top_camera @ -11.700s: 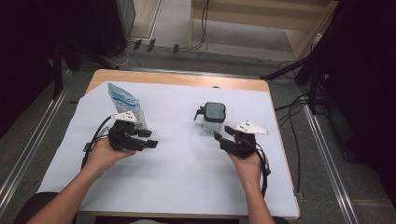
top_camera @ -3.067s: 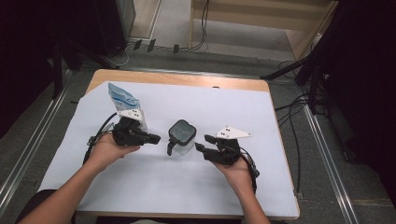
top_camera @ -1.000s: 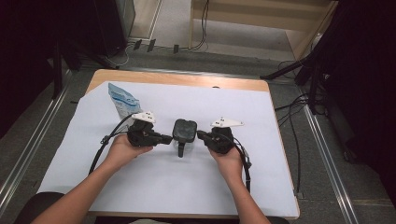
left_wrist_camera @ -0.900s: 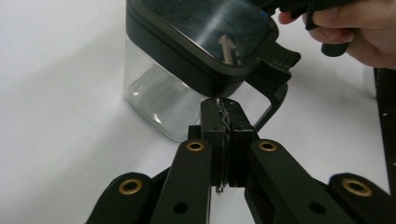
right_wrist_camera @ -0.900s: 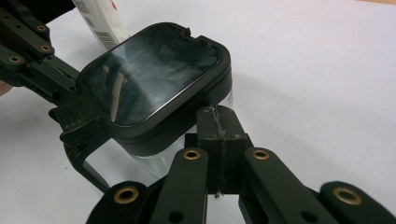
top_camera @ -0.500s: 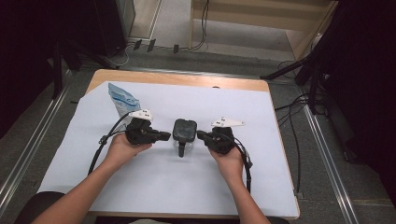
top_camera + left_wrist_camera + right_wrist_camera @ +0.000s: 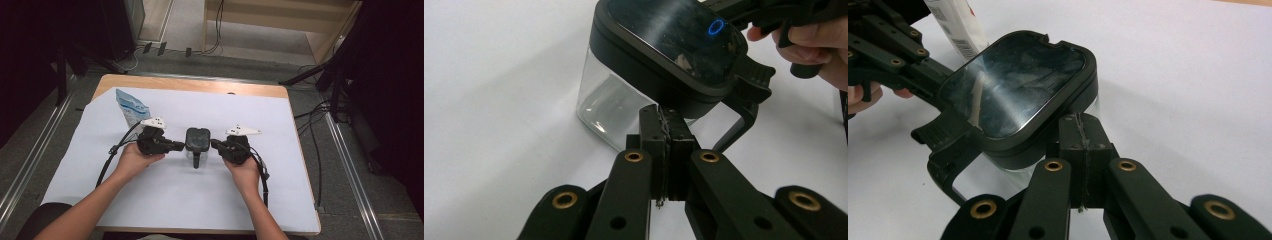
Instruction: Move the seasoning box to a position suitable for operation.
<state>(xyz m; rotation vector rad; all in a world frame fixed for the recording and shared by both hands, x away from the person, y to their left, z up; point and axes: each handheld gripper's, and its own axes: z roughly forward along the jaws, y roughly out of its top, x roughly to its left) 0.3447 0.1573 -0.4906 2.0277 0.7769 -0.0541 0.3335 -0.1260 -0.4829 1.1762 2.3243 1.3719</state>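
blue-printed white pouch, writing unreadable; unlabelled black-lidded clear container

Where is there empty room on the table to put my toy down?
Free: the sheet right of the right claw, and the near strip between the forearms. Crowded: the middle, where both claws press the jar, and the far left by the pouch.

container between grippers, packet behind left
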